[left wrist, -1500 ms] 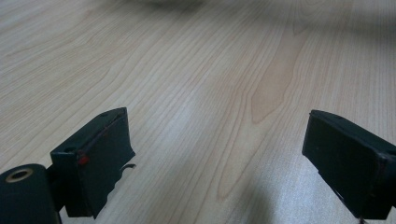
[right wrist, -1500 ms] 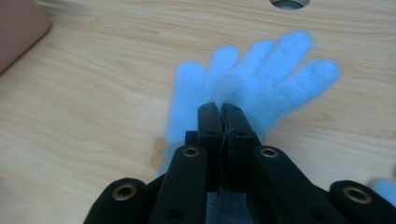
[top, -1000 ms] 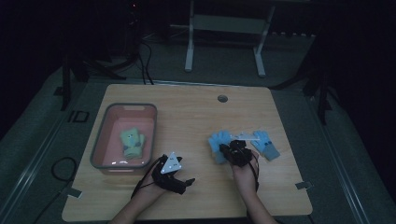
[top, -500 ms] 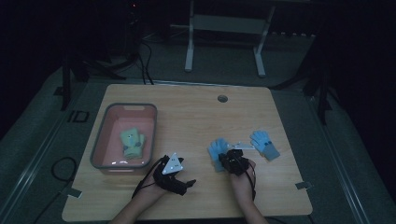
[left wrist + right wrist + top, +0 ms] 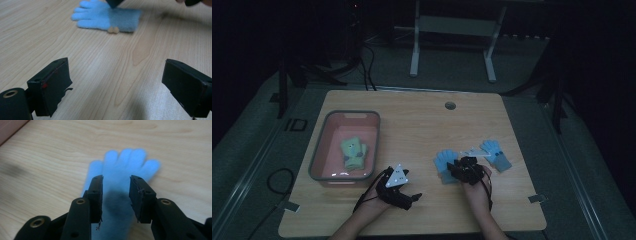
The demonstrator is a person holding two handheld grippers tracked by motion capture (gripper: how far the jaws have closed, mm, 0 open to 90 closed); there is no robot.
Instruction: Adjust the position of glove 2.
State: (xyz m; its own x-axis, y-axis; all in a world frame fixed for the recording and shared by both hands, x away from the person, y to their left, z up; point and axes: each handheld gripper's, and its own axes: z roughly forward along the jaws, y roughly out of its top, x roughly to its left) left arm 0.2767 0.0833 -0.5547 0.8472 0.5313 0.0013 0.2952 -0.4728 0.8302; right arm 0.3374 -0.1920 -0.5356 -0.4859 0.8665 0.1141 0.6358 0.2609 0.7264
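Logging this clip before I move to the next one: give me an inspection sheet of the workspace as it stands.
Surface: wooden table, round hole near its far edge.
Job's things: two blue gloves; near glove flat under the right gripper, far glove to its right, a white tag between them.
Clutter: pink bin holding a green glove.
Grippers: left gripper open, nothing between its jaws. Right gripper just been opening, jaws apart over the near glove.
Cables: black cable on the floor at left.
Surroundings: dark room, metal stand behind.
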